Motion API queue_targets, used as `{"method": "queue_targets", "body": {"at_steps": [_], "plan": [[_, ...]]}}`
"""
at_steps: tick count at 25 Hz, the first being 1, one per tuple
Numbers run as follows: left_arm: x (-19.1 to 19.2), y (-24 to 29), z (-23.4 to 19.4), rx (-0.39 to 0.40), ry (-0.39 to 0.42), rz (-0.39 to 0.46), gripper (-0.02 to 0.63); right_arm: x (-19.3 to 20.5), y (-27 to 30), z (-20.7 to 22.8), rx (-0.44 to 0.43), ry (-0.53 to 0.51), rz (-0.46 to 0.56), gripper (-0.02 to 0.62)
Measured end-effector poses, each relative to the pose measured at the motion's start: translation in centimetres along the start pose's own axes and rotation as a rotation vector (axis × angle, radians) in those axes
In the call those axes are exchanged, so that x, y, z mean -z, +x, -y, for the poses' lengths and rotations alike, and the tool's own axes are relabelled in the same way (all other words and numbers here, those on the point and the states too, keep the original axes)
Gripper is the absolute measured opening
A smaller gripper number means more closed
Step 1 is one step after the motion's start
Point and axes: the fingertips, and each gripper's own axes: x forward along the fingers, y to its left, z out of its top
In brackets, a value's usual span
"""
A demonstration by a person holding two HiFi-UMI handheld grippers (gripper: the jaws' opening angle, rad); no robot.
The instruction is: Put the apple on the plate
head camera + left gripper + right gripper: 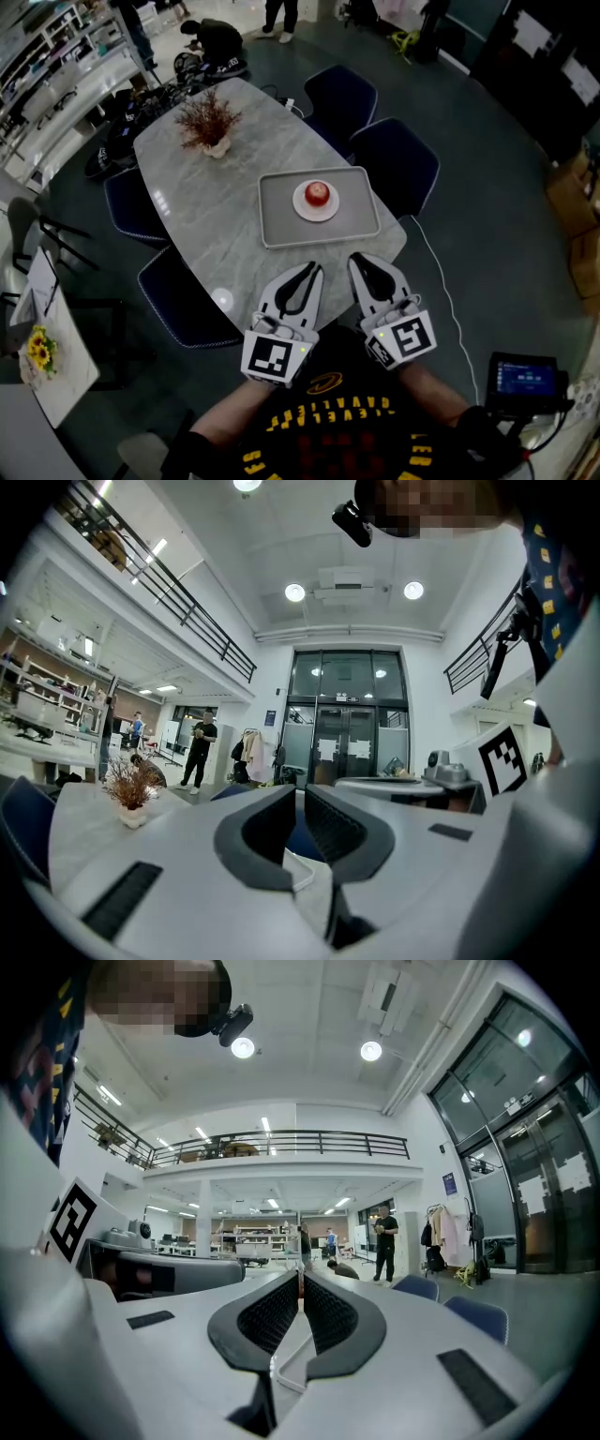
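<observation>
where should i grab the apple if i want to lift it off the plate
Grip the apple across its round middle, one jaw on each side, coming in from the near side and slightly above. It sits alone in the centre of the plate, so its sides are free. A flat, low approach would probably catch the raised rim of the tray.

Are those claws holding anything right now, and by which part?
Nothing. The left claw and right claw are both empty; the apple sits on the plate.
</observation>
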Motion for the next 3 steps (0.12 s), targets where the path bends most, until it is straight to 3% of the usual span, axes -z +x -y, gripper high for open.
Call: {"method": "queue_targets", "body": {"at_steps": [3], "plan": [[0.14, 0.04, -0.2, -0.002, -0.017, -0.004, 0.032, 0.27, 0.11, 0.04, 0.001, 0.007, -0.007, 0.026]]}}
